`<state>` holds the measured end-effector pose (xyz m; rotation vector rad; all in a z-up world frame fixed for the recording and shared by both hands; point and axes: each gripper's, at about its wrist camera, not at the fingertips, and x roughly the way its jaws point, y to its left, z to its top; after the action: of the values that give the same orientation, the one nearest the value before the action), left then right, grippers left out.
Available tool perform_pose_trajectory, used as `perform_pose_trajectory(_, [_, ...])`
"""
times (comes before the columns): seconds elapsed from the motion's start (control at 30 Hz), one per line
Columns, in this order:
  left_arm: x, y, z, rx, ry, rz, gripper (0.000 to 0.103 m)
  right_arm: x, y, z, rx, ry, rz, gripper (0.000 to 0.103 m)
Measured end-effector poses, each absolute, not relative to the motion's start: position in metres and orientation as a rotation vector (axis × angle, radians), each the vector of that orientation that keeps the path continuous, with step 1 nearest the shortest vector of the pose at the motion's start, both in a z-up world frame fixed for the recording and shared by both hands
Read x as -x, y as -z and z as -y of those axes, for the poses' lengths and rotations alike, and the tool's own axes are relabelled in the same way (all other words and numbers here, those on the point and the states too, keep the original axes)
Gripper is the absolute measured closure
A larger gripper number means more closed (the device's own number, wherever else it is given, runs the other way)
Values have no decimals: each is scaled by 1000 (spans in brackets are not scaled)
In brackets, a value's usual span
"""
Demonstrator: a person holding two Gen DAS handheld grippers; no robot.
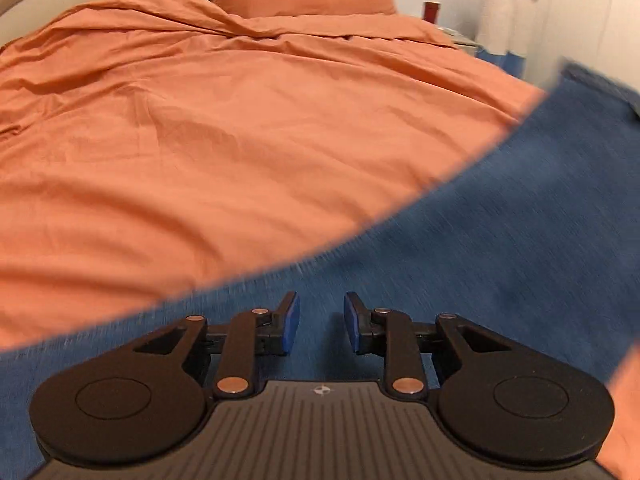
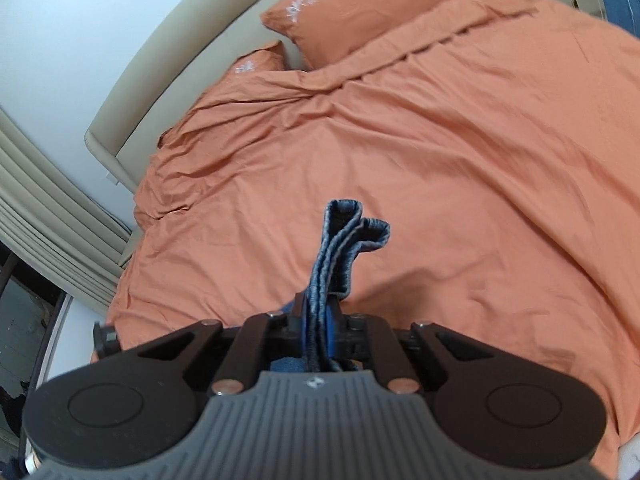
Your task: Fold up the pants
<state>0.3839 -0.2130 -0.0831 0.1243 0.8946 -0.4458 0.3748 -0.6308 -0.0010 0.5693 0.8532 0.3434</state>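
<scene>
Only the hems and a blurred sweep of denim show

Mostly hidden, the blue denim pants (image 2: pixel 344 252) appear in the right view as layered hem edges sticking up from the right claw (image 2: pixel 318 320), which is pinching them. In the left view the denim (image 1: pixel 460 264) is a motion-blurred band across the orange duvet-covered bed (image 1: pixel 200 120), cut off at the frame edge. The left claw (image 1: pixel 322 320) hangs spread over it, gripping nothing.

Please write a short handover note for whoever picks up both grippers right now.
Left gripper: open, holds nothing, just above the blue pants.
Right gripper: shut on a bunched, doubled edge of the pants, lifted above the orange duvet.
Done: one end of the pants is gripped and raised.
Left: take a second hold with the left, lay the pants flat on the bed, complete the folds.
</scene>
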Motion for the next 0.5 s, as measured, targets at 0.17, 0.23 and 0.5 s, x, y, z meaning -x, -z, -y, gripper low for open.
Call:
perform_pose_trajectory(0.17, [-313, 87, 187, -76, 545, -946, 72, -370, -51, 583, -503, -356, -830, 99])
perform_pose_trajectory(0.23, [-287, 95, 180, -59, 568, -984, 72, -369, -70, 554, -460, -366, -832, 99])
perform_pose_trajectory(0.5, [-208, 68, 108, 27, 575, -937, 72, -361, -125, 434, -359, -423, -842, 99])
